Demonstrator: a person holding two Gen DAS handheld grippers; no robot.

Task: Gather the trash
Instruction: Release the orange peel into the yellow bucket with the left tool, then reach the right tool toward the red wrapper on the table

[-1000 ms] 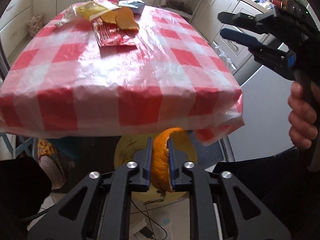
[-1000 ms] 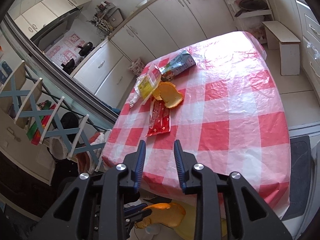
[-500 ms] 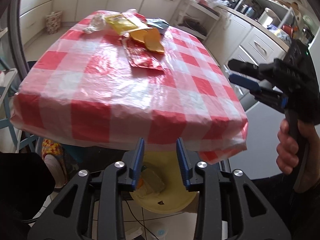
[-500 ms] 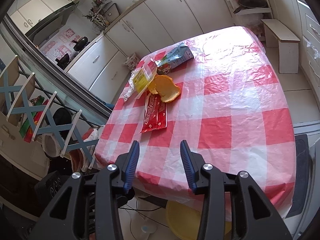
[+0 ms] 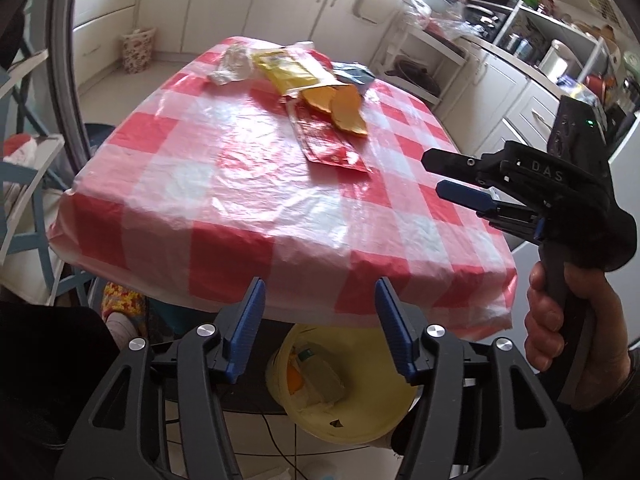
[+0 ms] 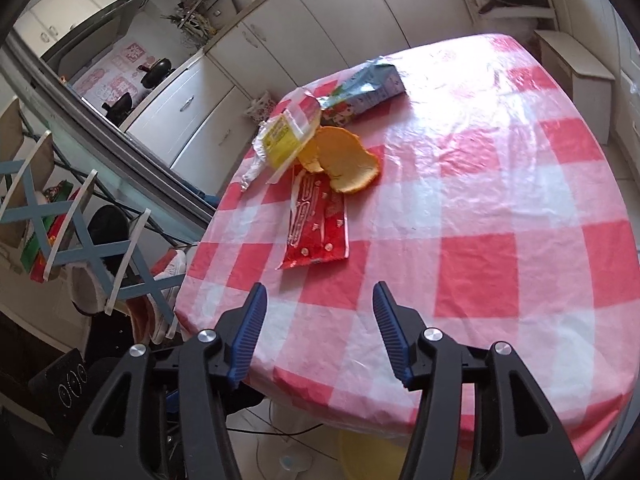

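Observation:
On the red-checked table (image 5: pixel 240 200) lie a red wrapper (image 5: pixel 328 144) (image 6: pixel 316 224), orange peels (image 5: pixel 344 110) (image 6: pixel 344 160), a yellow bag (image 5: pixel 288 68) (image 6: pixel 284 136), a blue carton (image 6: pixel 360 92) and crumpled clear plastic (image 5: pixel 232 64). My left gripper (image 5: pixel 320 320) is open and empty, at the table's near edge above a yellow bin (image 5: pixel 340 396) that holds an orange peel and other scraps. My right gripper (image 6: pixel 318 332) is open and empty over the table's near edge; it also shows in the left wrist view (image 5: pixel 456 178).
White kitchen cabinets (image 6: pixel 320 12) line the far walls. A blue-and-white folding rack (image 6: pixel 80 232) stands left of the table. A low white stool (image 6: pixel 576 68) stands at the far right. Cables run on the floor under the table (image 5: pixel 280 452).
My left gripper let go of the orange peel, which dropped into the yellow bin, then opened wide and rose. My right gripper opened wider and moved in over the table edge.

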